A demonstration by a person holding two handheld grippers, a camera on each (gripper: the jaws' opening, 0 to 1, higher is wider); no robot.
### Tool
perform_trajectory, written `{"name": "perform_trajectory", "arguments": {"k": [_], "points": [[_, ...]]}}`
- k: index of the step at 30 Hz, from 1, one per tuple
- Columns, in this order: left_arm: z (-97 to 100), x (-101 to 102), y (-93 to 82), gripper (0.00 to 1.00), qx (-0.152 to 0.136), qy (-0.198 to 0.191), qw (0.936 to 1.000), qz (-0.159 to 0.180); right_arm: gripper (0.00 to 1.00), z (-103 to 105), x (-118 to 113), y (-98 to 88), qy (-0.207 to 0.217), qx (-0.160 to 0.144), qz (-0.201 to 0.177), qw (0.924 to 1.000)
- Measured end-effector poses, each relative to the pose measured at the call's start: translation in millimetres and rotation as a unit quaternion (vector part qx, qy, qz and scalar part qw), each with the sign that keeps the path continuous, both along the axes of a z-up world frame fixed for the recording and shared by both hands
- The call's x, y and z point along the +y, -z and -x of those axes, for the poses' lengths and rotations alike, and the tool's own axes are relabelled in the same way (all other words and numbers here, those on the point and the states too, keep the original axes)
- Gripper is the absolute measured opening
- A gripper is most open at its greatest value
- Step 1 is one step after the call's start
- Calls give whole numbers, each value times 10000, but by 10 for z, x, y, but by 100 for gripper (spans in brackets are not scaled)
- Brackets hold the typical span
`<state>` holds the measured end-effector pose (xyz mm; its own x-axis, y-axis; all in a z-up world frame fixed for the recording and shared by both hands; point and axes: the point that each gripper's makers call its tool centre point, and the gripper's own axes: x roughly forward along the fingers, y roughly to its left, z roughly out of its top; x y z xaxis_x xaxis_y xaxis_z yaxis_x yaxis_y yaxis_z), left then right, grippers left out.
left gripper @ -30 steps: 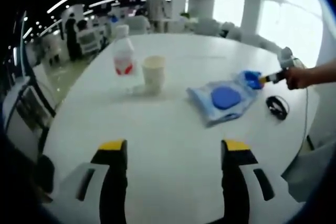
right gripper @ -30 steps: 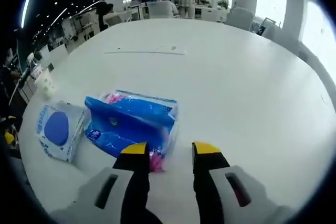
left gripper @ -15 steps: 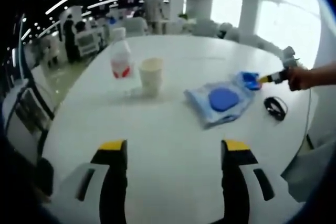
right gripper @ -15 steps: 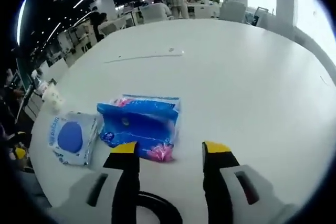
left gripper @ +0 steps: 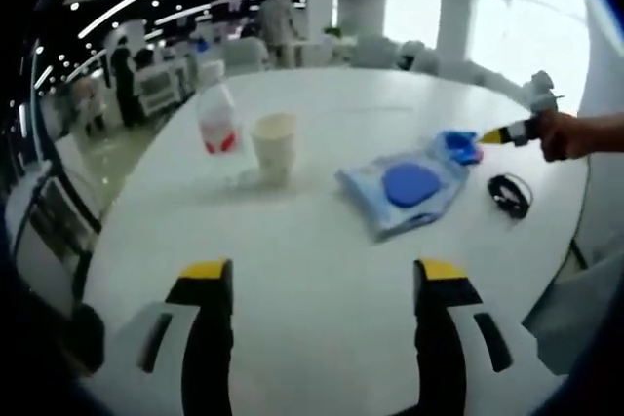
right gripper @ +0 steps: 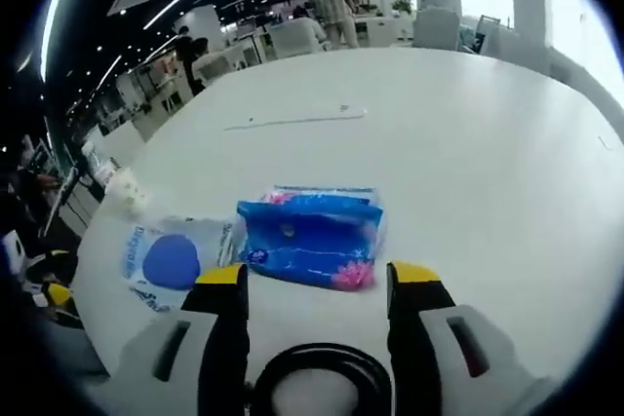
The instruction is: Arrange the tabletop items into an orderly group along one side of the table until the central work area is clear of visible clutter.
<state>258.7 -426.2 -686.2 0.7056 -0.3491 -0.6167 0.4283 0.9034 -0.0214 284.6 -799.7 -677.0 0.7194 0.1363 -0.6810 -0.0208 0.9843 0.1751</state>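
Across the broad white round table (right gripper: pixel 468 124), my left gripper (left gripper: pixel 317 284) and right gripper (right gripper: pixel 317 280) hover with jaws apart, holding nothing, above the blue plastic tissue packet (right gripper: pixel 310 239), pale blue wipes pack (left gripper: pixel 402 187), paper cup (left gripper: pixel 274 143) and clear bottle (left gripper: pixel 216 116), none yet grouped along one side.

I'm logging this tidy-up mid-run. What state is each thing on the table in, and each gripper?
Bottle: upright, capped.
Paper cup: upright, open top.
Pale blue packet: lying flat.
Bright blue packet: lying flat, free of the jaws.
Black cable: coiled.
Left gripper: open, empty.
Right gripper: open, empty.
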Motion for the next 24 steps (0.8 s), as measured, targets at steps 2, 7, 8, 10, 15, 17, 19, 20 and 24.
{"name": "perform_trajectory", "arguments": {"k": [2,7,8,10,15,17,19,20,24], "points": [[-9,-5,-6,74,-29,20,10000,-15,57,58,71,-34,-31,-28,-22,10000],[-8,-17,-26,76,-71,79,9999,-67,57,206,200,-47,-76,-41,-118,9999],[-9,-20,-28,77,-76,92,9999,-75,57,218,208,-33,-94,-45,-132,9999],[-8,-26,-28,78,-80,115,9999,-99,57,273,225,-12,-110,-52,-142,9998],[-5,-45,-65,80,-163,188,9995,-168,58,245,141,148,-57,-72,-241,9997],[-2,-35,-67,80,-161,165,9996,-138,58,224,111,214,-29,-71,-282,9996],[-5,-26,-74,81,-168,157,9997,-131,58,214,97,268,1,-80,-309,9995],[-11,-27,-93,81,-190,142,9997,-91,58,222,113,274,11,-71,-301,9995],[-4,-20,-50,81,-95,95,9999,32,58,263,136,325,95,-94,-343,9993]]}}
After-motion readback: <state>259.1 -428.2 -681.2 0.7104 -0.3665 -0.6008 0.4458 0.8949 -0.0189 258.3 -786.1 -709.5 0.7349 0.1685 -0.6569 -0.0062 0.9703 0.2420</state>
